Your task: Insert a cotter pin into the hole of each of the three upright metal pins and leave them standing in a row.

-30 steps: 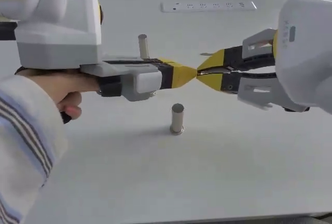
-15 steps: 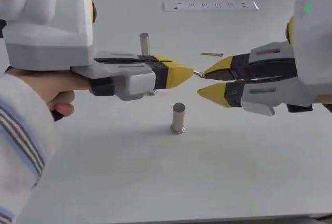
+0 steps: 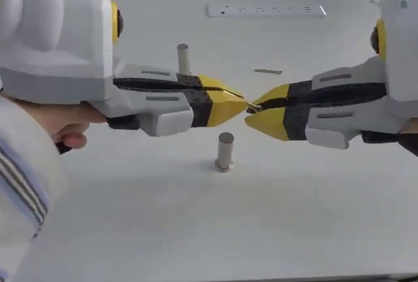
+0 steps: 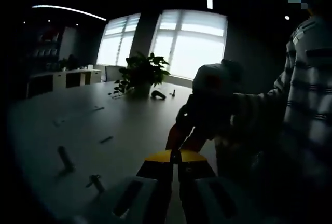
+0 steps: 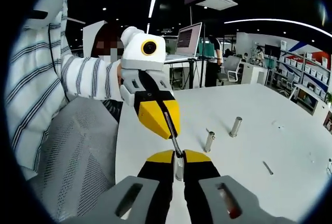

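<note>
Above and just left of the front metal pin (image 3: 224,151), which stands upright on the table, my left gripper (image 3: 243,104) has its jaws pinched together on a thin cotter pin (image 5: 171,130). The rear metal pin (image 3: 183,59) stands beyond that gripper. Above and just right of the front pin, my right gripper (image 3: 249,112) is clamped on the held metal pin (image 5: 179,169), which the cotter pin's end meets. Farther right and back, a spare cotter pin (image 3: 268,71) lies flat.
</note>
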`<state>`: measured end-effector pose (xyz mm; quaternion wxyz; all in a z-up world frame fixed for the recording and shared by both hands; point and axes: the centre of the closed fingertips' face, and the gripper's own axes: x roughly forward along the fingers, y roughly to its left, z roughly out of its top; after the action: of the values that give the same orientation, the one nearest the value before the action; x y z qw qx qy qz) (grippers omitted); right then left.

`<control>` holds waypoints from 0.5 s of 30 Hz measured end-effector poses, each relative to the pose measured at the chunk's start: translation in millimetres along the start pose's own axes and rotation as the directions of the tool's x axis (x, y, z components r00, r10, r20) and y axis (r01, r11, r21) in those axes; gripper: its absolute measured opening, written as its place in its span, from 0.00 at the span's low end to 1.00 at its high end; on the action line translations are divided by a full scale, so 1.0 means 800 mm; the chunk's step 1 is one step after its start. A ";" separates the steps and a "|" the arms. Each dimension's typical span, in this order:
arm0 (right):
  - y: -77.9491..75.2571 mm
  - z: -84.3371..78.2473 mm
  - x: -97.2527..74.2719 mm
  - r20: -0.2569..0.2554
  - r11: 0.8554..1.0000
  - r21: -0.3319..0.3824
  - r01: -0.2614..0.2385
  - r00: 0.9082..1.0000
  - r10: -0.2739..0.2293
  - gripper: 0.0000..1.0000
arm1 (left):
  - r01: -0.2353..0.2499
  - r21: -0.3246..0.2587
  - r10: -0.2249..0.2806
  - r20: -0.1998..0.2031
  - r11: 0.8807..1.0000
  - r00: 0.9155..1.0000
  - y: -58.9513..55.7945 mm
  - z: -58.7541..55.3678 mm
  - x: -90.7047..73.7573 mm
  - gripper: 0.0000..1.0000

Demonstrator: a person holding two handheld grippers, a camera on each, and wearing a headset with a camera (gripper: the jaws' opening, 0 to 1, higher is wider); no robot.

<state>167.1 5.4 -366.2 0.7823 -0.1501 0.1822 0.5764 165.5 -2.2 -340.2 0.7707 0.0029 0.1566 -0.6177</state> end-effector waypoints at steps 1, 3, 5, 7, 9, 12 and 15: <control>0.001 0.000 0.000 -0.002 1.000 0.002 -0.003 1.000 0.003 0.00 | 0.001 0.011 -0.001 -0.004 1.000 1.000 0.000 0.000 0.000 0.00; 0.003 -0.001 -0.001 -0.005 1.000 0.000 -0.010 1.000 0.010 0.00 | 0.008 0.026 -0.008 -0.009 1.000 1.000 -0.001 -0.001 0.000 0.00; 0.004 -0.002 -0.002 -0.008 1.000 -0.002 -0.015 1.000 0.015 0.00 | 0.010 0.043 -0.009 -0.018 0.999 1.000 -0.001 -0.003 0.000 0.00; 0.005 -0.003 -0.002 -0.012 1.000 -0.002 -0.019 1.000 0.019 0.00 | 0.016 0.071 -0.014 -0.027 0.997 1.000 -0.002 -0.005 0.001 0.00; 0.005 -0.004 -0.003 -0.014 1.000 -0.006 -0.022 1.000 0.022 0.00 | 0.019 0.096 -0.016 -0.038 0.995 0.999 -0.002 -0.007 0.000 0.00; 0.008 -0.004 -0.005 -0.019 0.999 -0.016 -0.037 0.999 0.037 0.00 | 0.030 0.104 -0.025 -0.051 0.994 0.998 -0.007 -0.010 0.003 0.00; 0.015 -0.009 -0.005 -0.043 0.997 -0.037 -0.064 0.997 0.063 0.00 | 0.050 0.125 -0.040 -0.083 0.991 0.996 -0.018 -0.018 0.011 0.00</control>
<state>153.8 2.2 -371.3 0.7565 -0.1713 0.1922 0.6011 150.3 -10.9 -353.0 0.7478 0.0731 0.1479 -0.6431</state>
